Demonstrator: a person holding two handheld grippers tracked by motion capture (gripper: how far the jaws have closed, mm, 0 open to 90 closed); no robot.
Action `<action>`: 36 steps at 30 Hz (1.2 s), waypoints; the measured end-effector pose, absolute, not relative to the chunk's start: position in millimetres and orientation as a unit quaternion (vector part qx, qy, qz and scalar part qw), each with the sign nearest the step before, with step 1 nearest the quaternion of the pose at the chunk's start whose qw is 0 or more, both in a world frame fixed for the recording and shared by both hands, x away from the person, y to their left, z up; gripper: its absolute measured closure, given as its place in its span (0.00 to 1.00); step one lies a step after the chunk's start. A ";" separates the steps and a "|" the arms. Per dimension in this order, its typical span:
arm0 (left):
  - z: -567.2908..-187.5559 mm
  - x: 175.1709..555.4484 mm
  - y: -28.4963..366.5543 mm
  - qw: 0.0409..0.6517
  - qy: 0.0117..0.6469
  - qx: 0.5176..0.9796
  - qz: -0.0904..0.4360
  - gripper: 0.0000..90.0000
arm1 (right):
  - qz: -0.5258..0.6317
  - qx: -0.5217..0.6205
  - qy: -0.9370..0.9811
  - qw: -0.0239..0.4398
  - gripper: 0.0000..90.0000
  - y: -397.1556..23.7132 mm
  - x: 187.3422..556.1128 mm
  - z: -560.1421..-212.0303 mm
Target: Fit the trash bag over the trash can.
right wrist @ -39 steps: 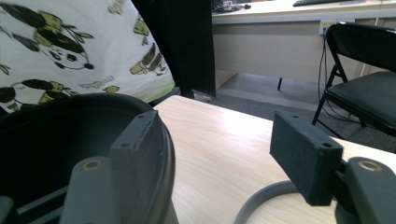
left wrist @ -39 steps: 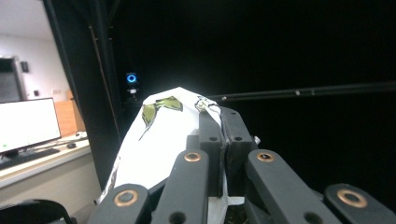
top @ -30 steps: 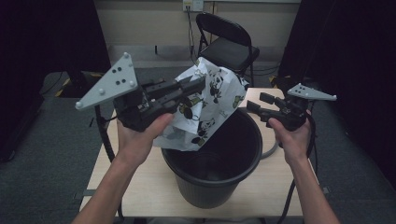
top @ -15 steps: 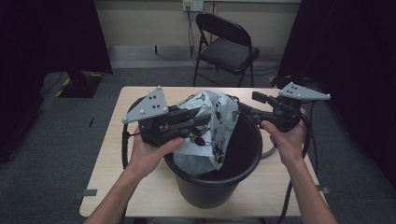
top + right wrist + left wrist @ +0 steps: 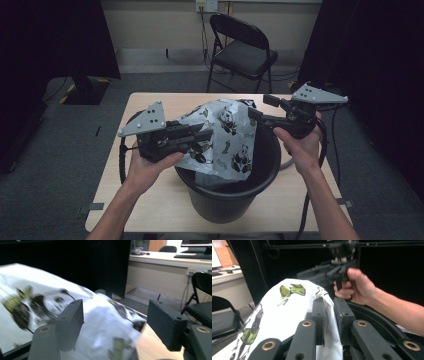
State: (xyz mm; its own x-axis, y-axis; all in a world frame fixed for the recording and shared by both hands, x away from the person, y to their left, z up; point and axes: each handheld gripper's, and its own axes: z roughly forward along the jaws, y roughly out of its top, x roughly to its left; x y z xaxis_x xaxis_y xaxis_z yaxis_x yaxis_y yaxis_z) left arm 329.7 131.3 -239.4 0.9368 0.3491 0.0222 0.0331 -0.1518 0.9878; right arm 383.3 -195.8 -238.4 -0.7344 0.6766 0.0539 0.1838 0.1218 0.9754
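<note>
Grey carpet and a folding chair lie beyond our wooden surface, on which a black bin stands.

A panda-print bag drapes over the bin's far rim, its lower part hanging down inside.

Our left tongs reach in level from the left side. In the left gripper view the tongs stand nearly together, with a fold of the bag pinched between the jaws; they have just been closing on it. So we read them as clenched on the bag's edge.

Our right tongs come in from the right, above the bin's rim, at the bag's upper right corner. In the right gripper view these tongs stand wide apart, and the bag lies between and below the jaws. We cannot see either pad pressing on it, so we take them as released. That view is blurred, and whether the left jaw brushes the plastic we cannot tell.

Both hands hold their grippers just outside the bin, one on each side.
</note>
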 end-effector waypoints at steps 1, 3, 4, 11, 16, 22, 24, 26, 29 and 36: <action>-240.2 330.3 130.2 0.635 0.125 0.753 0.119 0.85 | 0.591 0.295 0.721 0.208 0.32 -193.1 382.3 -236.8; -241.2 330.4 130.1 0.634 0.121 0.755 0.121 0.73 | 0.592 0.292 0.721 0.210 0.32 -189.9 380.3 -235.6; -241.4 329.4 131.6 0.635 0.127 0.750 0.134 0.73 | 0.594 0.292 0.720 0.209 0.32 -189.7 380.0 -235.7; -240.9 331.8 146.6 0.637 0.144 0.740 0.160 0.77 | 0.588 0.302 0.720 0.210 0.32 -196.3 383.9 -240.0; -242.7 335.7 133.1 0.632 0.134 0.749 0.146 0.98 | 0.593 0.296 0.720 0.204 0.30 -193.4 383.0 -235.2; -229.4 337.5 116.1 0.633 0.133 0.748 0.149 0.99 | 0.604 0.241 0.738 0.179 0.27 -171.7 366.1 -214.4; -226.2 336.7 114.6 0.640 0.138 0.741 0.150 0.99 | 0.609 0.222 0.745 0.156 0.27 -165.8 361.1 -211.6; -223.7 336.8 114.0 0.644 0.156 0.730 0.165 0.99 | 0.609 0.204 0.753 0.139 0.29 -161.3 357.8 -211.7; -220.4 338.0 112.0 0.660 0.157 0.717 0.159 0.99 | 0.602 0.189 0.766 0.123 0.29 -153.0 354.1 -212.6; -217.3 335.1 108.2 0.678 0.138 0.709 0.138 0.96 | 0.599 0.157 0.778 0.106 0.74 -145.4 355.5 -213.3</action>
